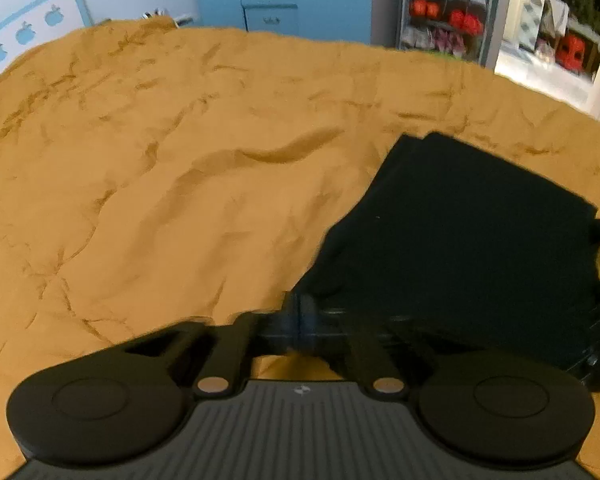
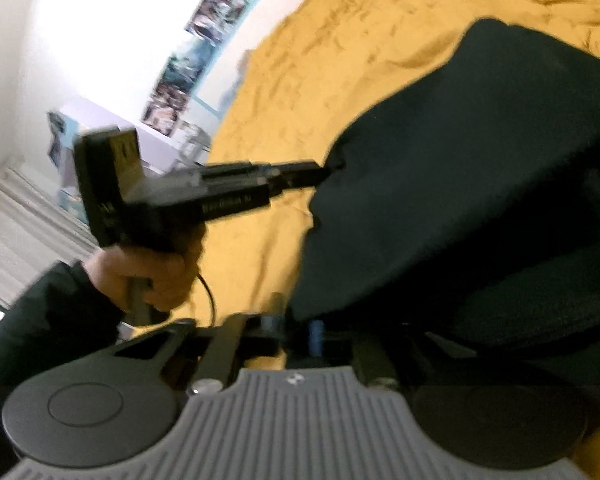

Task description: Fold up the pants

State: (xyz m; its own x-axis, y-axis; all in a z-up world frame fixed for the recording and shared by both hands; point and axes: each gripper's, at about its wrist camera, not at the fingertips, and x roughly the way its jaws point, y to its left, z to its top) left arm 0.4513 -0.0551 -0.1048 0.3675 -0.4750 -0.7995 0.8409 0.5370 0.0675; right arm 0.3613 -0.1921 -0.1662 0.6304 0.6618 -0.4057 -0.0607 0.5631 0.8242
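Dark cloth, the pants [image 1: 460, 248], lies on the mustard sheet [image 1: 160, 180] as an already doubled bundle, its far corner showing stacked layers. We judge we are mid-fold, with one fold made and the next about to be carried over.

We have both grippers at the near edge of the pants. Our left gripper [image 1: 298, 312] has its jaws together, and in its own view the tips meet right at the near left corner of the cloth. From the right wrist view the same gripper [image 2: 332, 168] pokes its tip into the edge of the bundle, so we read it as pinching that corner, though blur keeps us from seeing fabric between the pads. Our left hand [image 2: 152, 268] grips its handle, a dark sleeve [image 2: 40, 320] behind it.

Our right gripper [image 2: 300, 328] is also closed. The pants drape over and in front of its fingers, raised off the sheet, so we judge it is clamped on the hem, but the tips themselves are hidden by cloth.

Next we need to lift both corners together, keep the edge taut between them, and lay it across evenly; uneven height would skew the layers or let one slip.
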